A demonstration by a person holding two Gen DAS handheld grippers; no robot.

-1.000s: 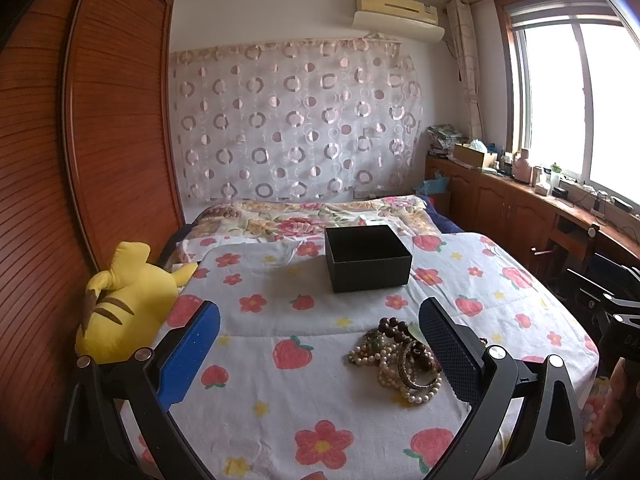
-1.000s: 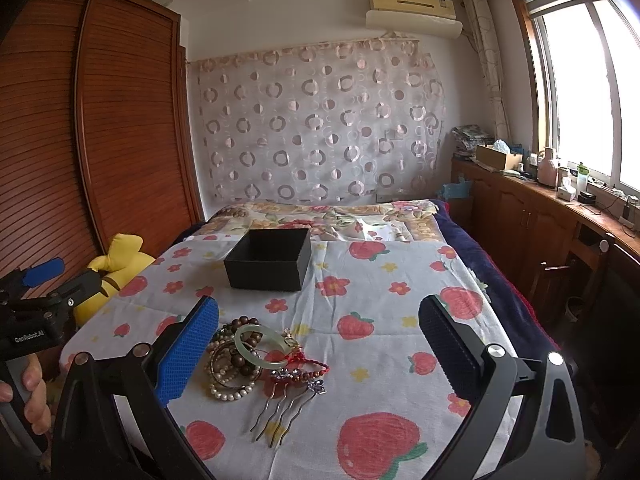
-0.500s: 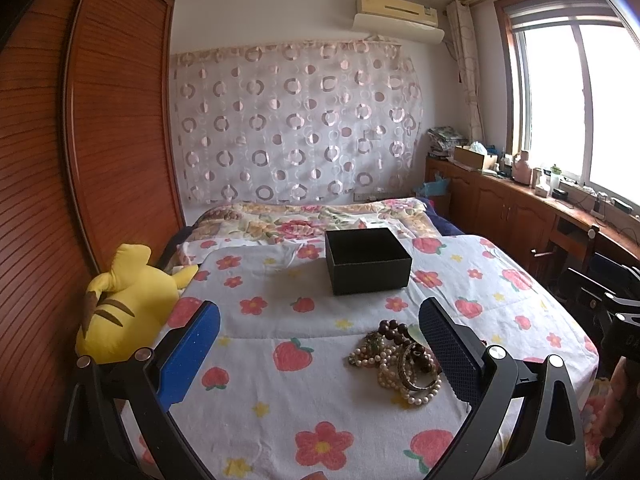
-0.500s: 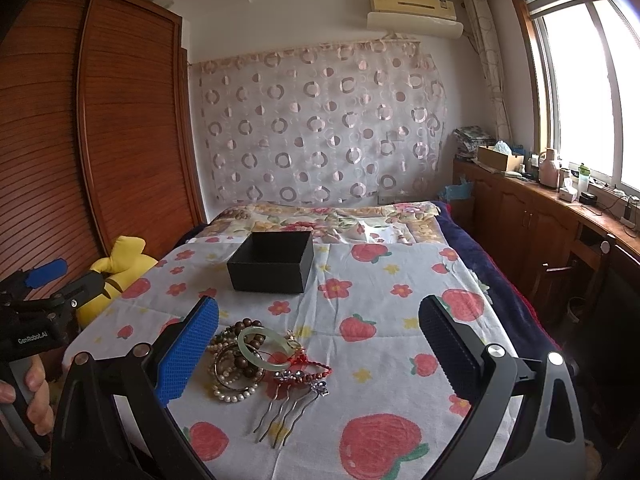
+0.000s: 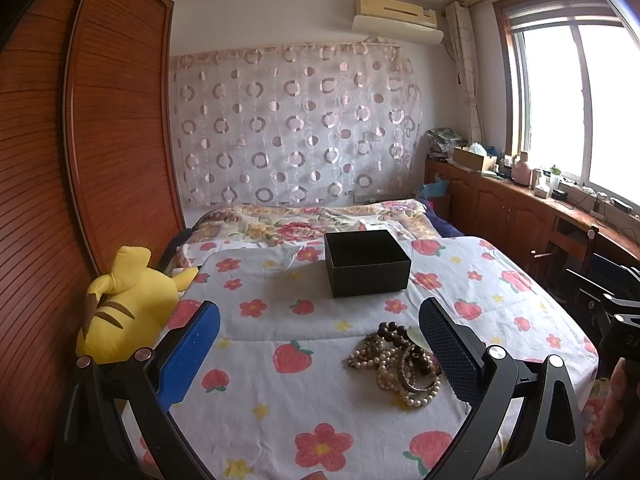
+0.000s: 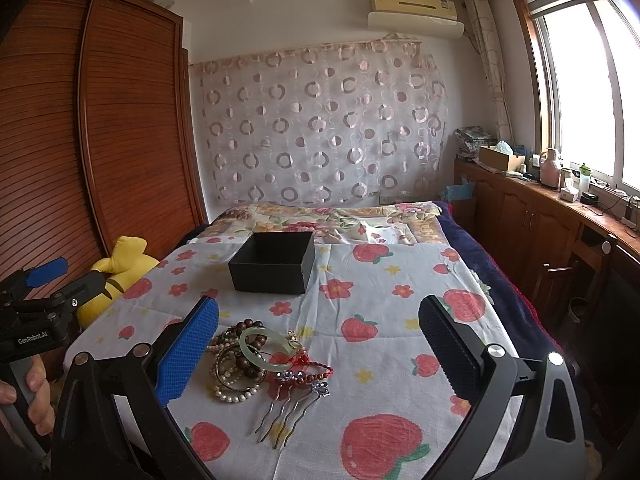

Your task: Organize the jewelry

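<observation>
White lettering "GenRoboLAI" stands on the black body of the left gripper (image 6: pixel 34 338), seen at the right wrist view's left edge. No other text is legible.

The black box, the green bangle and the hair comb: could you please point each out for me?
black box (image 6: pixel 267 276): right wrist view, on its front wall.
green bangle (image 6: pixel 245 347): right wrist view, on the ring's left arc.
hair comb (image 6: pixel 286 408): right wrist view, on its metal prongs.
</observation>
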